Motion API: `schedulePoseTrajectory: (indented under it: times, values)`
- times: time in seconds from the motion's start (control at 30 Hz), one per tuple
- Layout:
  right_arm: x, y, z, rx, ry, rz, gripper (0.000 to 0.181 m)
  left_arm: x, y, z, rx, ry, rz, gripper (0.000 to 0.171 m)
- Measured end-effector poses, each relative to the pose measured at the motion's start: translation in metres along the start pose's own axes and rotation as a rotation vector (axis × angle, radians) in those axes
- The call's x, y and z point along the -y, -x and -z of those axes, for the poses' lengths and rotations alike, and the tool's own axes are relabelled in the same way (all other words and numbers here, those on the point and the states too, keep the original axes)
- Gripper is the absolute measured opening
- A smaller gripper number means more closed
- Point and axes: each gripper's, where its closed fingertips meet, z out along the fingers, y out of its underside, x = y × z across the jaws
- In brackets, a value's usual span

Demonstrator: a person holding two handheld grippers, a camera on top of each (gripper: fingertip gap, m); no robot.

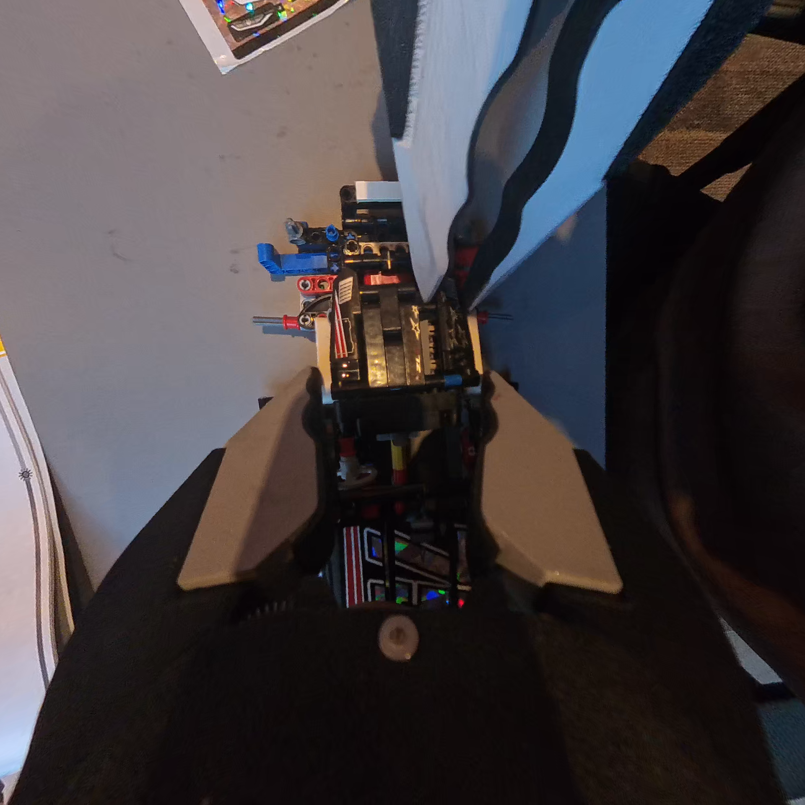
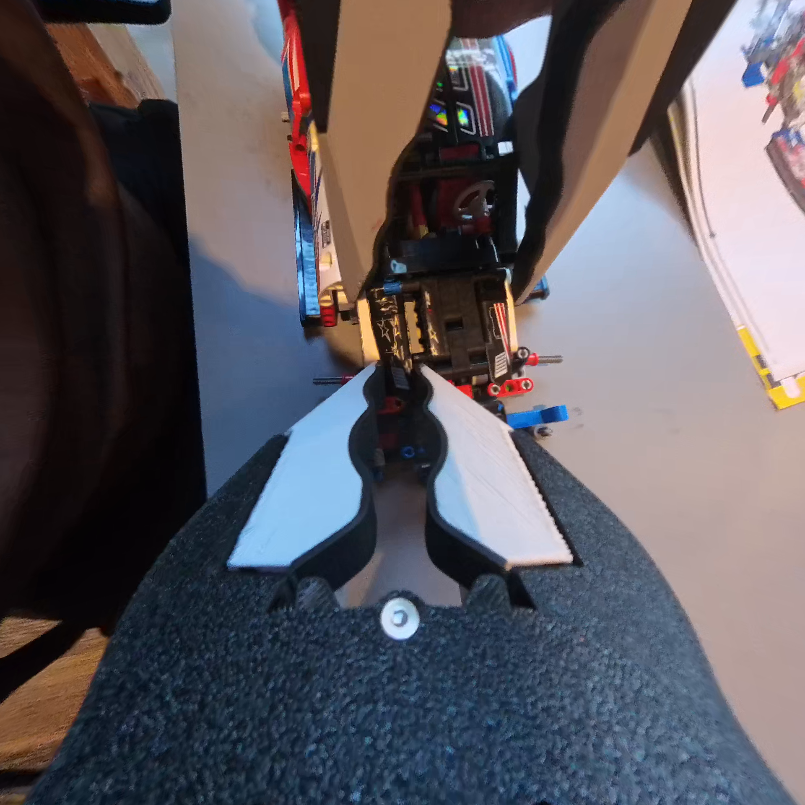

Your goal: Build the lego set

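Nearest the lens in the left wrist view, the left gripper [image 1: 403,383] has its two grey fingers spread to either side of the lego car [image 1: 400,348], their black pads pressed against its flanks at the cabin, so the claw is clamped on the model. From the far side the right gripper [image 2: 398,370] comes in nose to nose with it; its white fingers are drawn nearly together, and their tips pinch a narrow black strip on the car's star-printed roof section [image 2: 435,326]. The car lies on the grey worktop [image 1: 152,218], close to the worktop's edge on the left gripper's right-hand side, where a dark seat and woven flooring show past the drop. Open worktop spreads wide on the other side, bare up to a sticker sheet [image 1: 261,26] near the far corner and an instruction booklet [image 1: 17,522] along the near left edge. A blue angled beam [image 1: 287,261], a red perforated beam [image 1: 316,284] and a grey axle with a red bush [image 1: 279,321] stick out from the car's side into that free room. Inside the cabin a grey steering wheel [image 2: 472,198] stands against a red seat [image 2: 451,196], with a yellow and red rod [image 1: 398,461] beside it.
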Motion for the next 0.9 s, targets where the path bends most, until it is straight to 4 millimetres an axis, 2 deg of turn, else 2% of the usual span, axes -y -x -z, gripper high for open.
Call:
schedulePoseTrajectory:
  times: [0.13, 0.23, 0.4, 0.53, 0.8, 0.9]
  values:
    - [0.000, -0.001, 0.000, 0.066, 0.012, -0.111, 0.013, 0.000, 0.000, 0.000, -0.007, 0.003, 0.004, 0.068]
    - [0.001, -0.005, 0.000, 0.049, 0.010, -0.142, 0.014, -0.001, 0.003, 0.001, 0.003, 0.006, 0.012, 0.066]
    - [0.008, -0.006, 0.006, 0.136, -0.102, -0.304, 0.013, -0.002, 0.004, 0.002, 0.002, 0.002, 0.010, 0.063]
    - [0.001, -0.007, -0.001, 0.101, -0.063, -0.235, 0.014, -0.002, 0.005, 0.002, 0.005, 0.007, 0.011, 0.063]
    - [0.004, -0.015, -0.001, -0.102, -0.094, 0.005, 0.013, -0.003, 0.010, 0.003, 0.023, 0.014, 0.022, 0.063]
    - [0.005, -0.015, 0.003, -0.053, -0.168, -0.096, 0.015, -0.002, 0.011, 0.003, 0.019, 0.009, 0.040, 0.064]
